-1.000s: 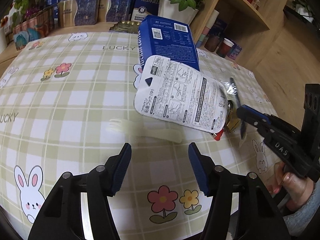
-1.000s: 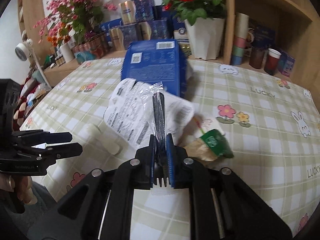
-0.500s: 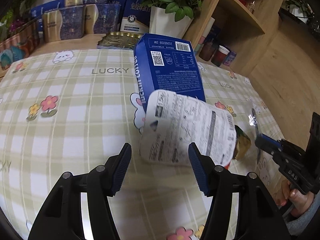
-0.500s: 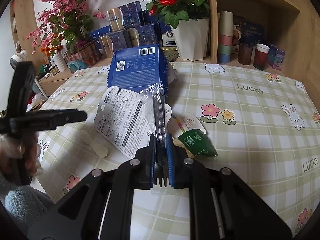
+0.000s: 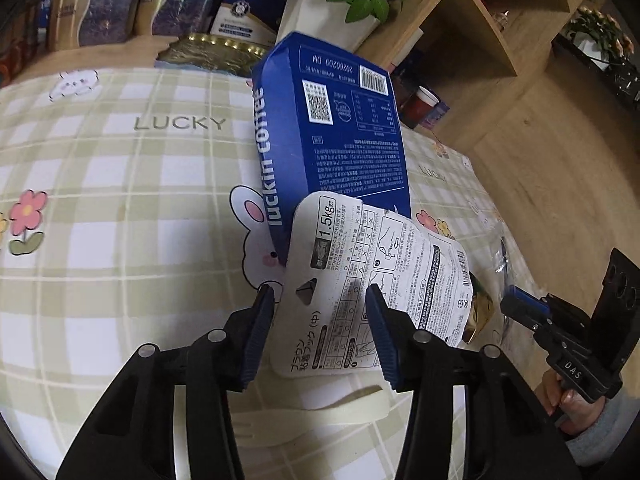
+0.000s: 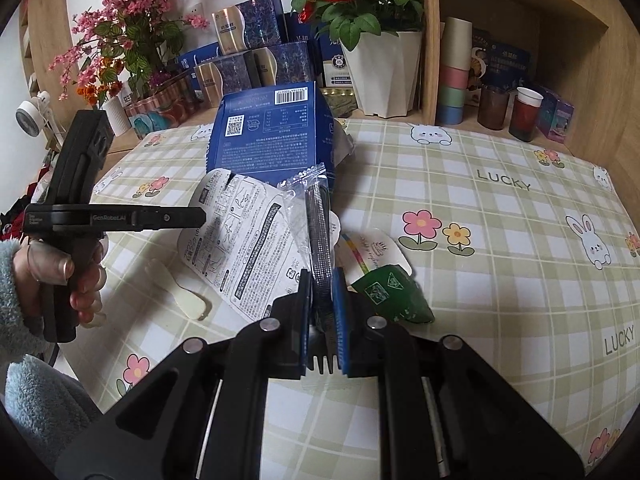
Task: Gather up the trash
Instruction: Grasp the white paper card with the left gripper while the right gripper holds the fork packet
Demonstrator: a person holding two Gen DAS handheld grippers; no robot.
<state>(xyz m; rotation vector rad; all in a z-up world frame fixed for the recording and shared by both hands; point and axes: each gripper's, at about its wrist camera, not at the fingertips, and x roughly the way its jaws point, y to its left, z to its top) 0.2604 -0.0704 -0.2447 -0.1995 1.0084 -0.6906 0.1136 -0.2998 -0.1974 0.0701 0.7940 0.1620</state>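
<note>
Two grippers work over the checked tablecloth (image 6: 500, 240), where several bits of trash lie close together. The right gripper (image 6: 322, 300) has its jaws pressed tight on a black fork in a clear wrapper (image 6: 318, 220), which sticks up and forward from the pads. The left gripper (image 5: 320, 332) has its jaws closing around the near edge of a white printed card (image 5: 380, 272); the card sits between the pads, but they do not look to be pressing on it yet. That card leans on a blue coffee box (image 5: 340, 132) lying behind it. A pale plastic fork (image 5: 320, 412) lies flat on the cloth just under the left gripper, and a green packet (image 6: 392, 292) sits beside the right gripper.

Risks from here, as I judge them: the card is thin and lies at a slant, so the closing pads may slide along it and push it away, or buckle it, leaving no firm hold. Lifting it could drag the box it rests on. The pale fork, partly hidden below the jaws, could be nudged aside or missed altogether. The wrapped fork's slick film could let it slip if the right hand tilts.
</note>
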